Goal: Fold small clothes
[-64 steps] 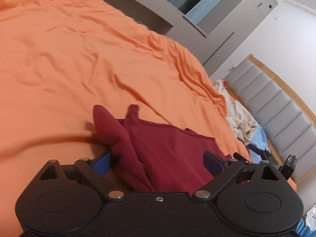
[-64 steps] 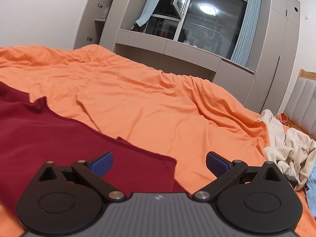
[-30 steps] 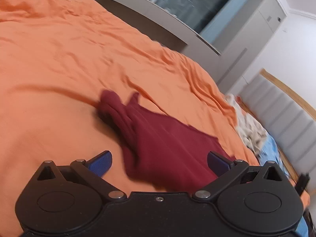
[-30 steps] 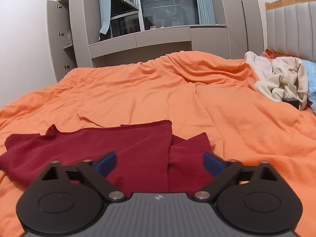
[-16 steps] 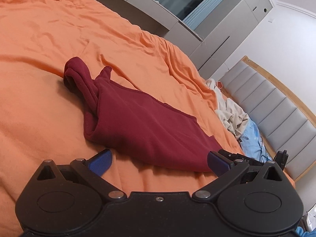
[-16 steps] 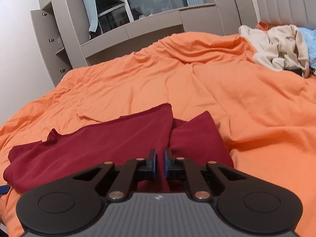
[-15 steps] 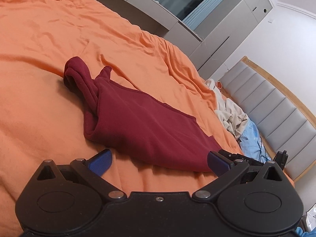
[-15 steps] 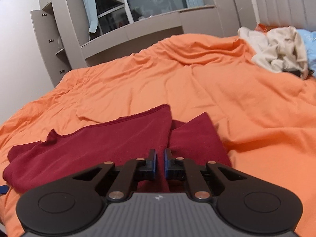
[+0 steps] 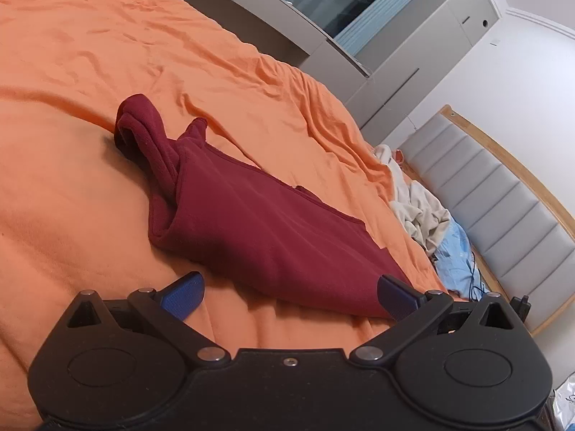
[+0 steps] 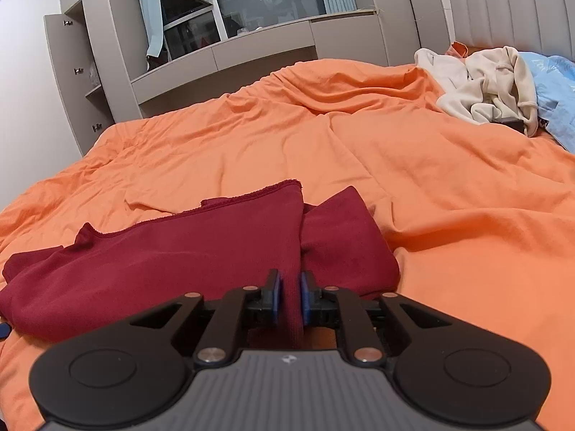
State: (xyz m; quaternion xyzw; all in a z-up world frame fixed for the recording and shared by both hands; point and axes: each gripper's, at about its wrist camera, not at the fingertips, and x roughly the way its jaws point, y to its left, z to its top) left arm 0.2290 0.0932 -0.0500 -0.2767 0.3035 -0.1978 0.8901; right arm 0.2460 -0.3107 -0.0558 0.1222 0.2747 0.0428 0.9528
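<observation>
Right gripper (image 10: 287,296): blue pads close together with a ridge of the dark red knit garment (image 10: 187,251) pinched between them; jaws are easing apart, fabric in the gap and touching both pads. Left gripper (image 9: 287,292): jaws spread wide, nothing between them, hovering just short of the garment's near edge, right pad overlapping its corner in view.

Garment (image 9: 258,226) lies partly folded on the wrinkled orange bedsheet (image 9: 90,72), one end bunched into a rolled lump (image 9: 138,133). In the right view a second flap (image 10: 341,240) sits beside the main panel.

Cream crumpled clothing (image 10: 492,86) and light blue fabric (image 10: 553,89) lie well apart, near the grey padded headboard (image 9: 503,194).
</observation>
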